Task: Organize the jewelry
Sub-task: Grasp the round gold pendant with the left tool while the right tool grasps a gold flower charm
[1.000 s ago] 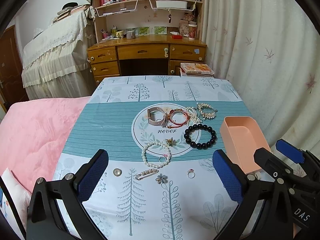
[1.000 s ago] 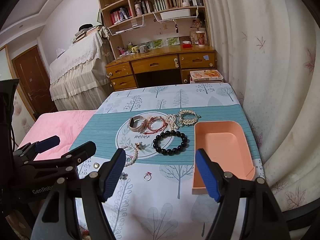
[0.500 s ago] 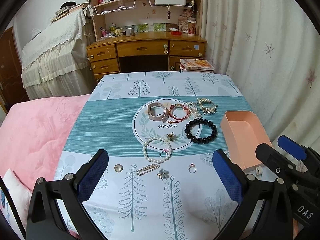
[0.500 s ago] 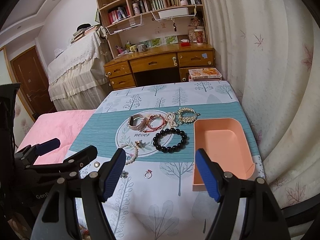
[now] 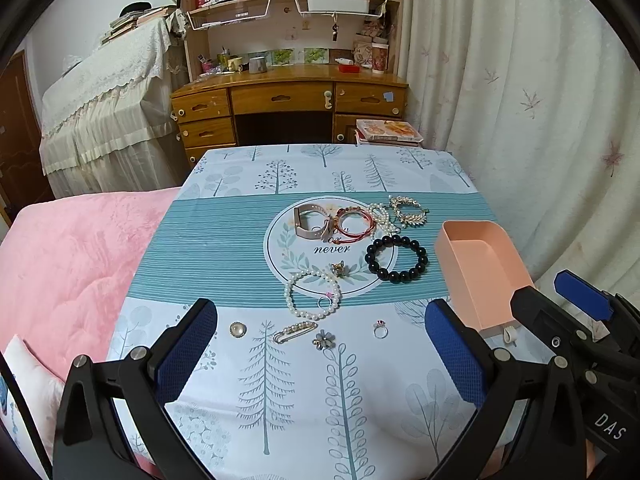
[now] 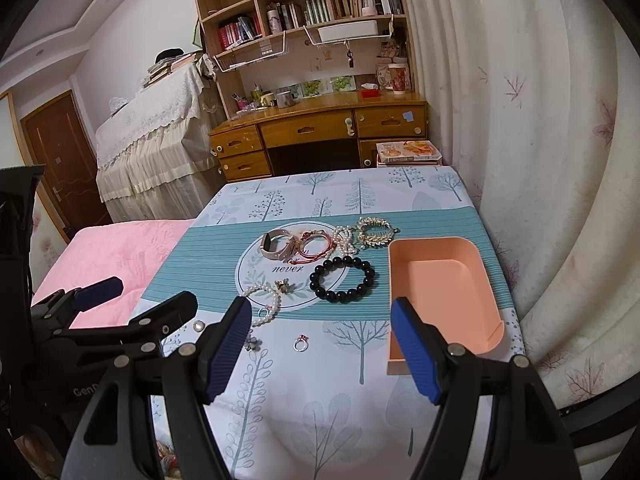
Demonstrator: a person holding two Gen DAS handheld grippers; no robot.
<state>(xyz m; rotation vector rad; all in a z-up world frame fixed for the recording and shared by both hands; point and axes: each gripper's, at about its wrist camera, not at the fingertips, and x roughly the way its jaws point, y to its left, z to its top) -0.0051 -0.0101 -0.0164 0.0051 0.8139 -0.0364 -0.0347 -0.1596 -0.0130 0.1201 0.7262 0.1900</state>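
Jewelry lies on a tree-print tablecloth [image 5: 280, 380]: a black bead bracelet [image 5: 396, 258], a white pearl bracelet [image 5: 312, 294], a pink watch band [image 5: 310, 222], a red cord bracelet [image 5: 354, 222], a gold leaf bracelet [image 5: 408, 210], a ring [image 5: 380, 330], a pearl pin [image 5: 294, 331] and a flower brooch [image 5: 323, 341]. An empty orange box [image 6: 440, 292] sits at the right. My left gripper [image 5: 320, 354] is open and empty above the near table. My right gripper [image 6: 322, 352] is open and empty, near the box [image 5: 480, 268].
A pink bed [image 5: 68, 260] adjoins the table on the left. A wooden desk [image 5: 288, 100] with bookshelves stands behind. Curtains [image 5: 520, 100] hang close on the right. A round button [image 5: 238, 329] lies near the left fingertip.
Both grippers have pulled back and risen slightly, so the table appears a bit farther. Nothing on the table has moved.
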